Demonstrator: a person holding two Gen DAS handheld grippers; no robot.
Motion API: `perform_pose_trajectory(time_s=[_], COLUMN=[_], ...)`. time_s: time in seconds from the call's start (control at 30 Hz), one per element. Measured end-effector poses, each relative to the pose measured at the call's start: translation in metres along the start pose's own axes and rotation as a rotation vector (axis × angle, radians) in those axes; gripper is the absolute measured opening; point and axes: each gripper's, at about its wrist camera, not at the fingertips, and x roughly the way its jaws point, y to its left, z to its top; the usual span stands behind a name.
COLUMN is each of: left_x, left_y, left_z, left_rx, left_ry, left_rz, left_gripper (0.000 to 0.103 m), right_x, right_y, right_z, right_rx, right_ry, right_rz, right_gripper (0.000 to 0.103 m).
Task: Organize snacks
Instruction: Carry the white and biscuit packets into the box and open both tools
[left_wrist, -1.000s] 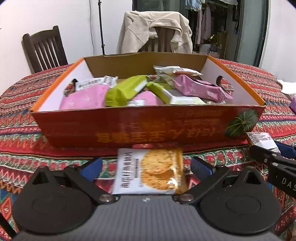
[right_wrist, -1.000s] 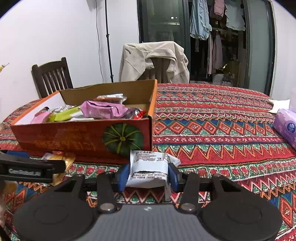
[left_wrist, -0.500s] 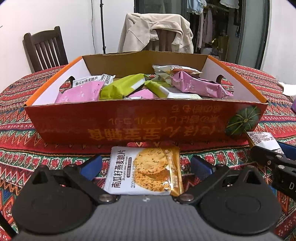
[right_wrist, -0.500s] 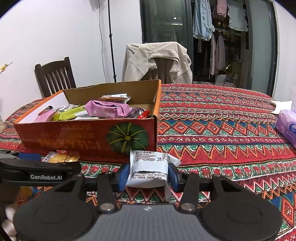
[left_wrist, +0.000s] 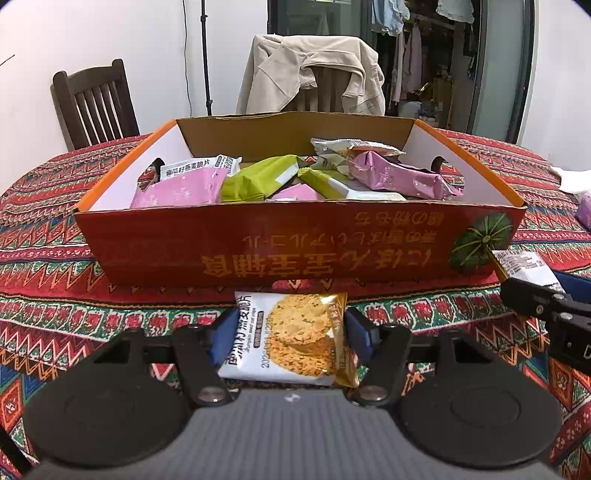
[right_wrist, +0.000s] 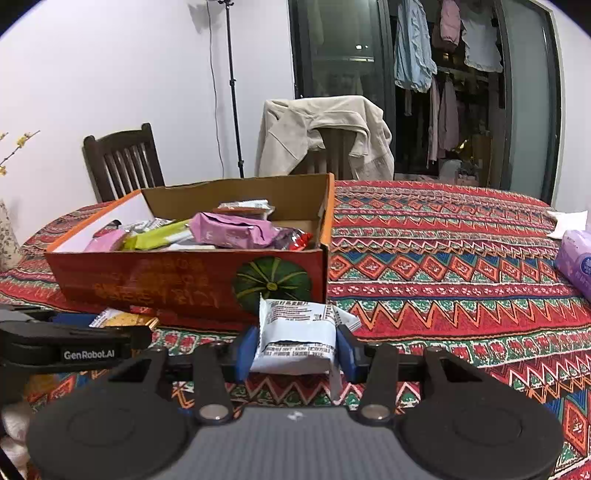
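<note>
On my left, the left gripper (left_wrist: 290, 332) has its jaws closing around the oat-crisp packet (left_wrist: 295, 338). The blue pads (left_wrist: 225, 334) sit against both edges of the wrapper, which is bowed slightly between them, so I read this as a pinch being completed. The packet lies just in front of the near wall of the cardboard box (left_wrist: 288, 251). I judge I took it side-on because a flat pouch offers no other purchase from this low approach.

The box stands on the patterned tablecloth (right_wrist: 443, 258), open at the top. It holds a loose pile: a pink pouch (left_wrist: 181, 190) at the left, green wrappers (left_wrist: 258, 179) in the middle, a mauve pack (left_wrist: 399, 179) at the right, with white packets behind. Nothing is sorted by type; items overlap and lean on each other.

To the right, the right gripper (right_wrist: 293, 349) pinches a white packet (right_wrist: 295, 332), pads pressed into its creased sides. It is held near the box's pumpkin-printed corner (right_wrist: 273, 282), clear of the wall.

Both packets are outside the box. I judge the next step to be lifting each over the near wall, and the low wrist angle makes catching that wall the main risk.
</note>
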Motion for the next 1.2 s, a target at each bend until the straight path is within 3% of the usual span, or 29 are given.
perform_pose_trajectory(time_s=[0.7,0.93,1.2], left_x=[-0.075,-0.095,-0.106], left_y=[0.032,0.044,0.044], left_z=[-0.014,0.002,0.033], left_rx=[-0.039,-0.044,-0.029], left_ry=[-0.152,-0.226,-0.298], left_rz=[-0.031,-0.048,-0.082], left_gripper=[0.056,0.056,0.056], right_x=[-0.04,-0.056,-0.058], right_y=[0.016,0.027,0.042], right_z=[0.001,0.011,0.045], right_rx=[-0.069,-0.089,-0.098], right_ry=[-0.148,-0.199,-0.226], right_rz=[0.089,0.093,0.08], right_gripper=[0.045,0.045,0.045])
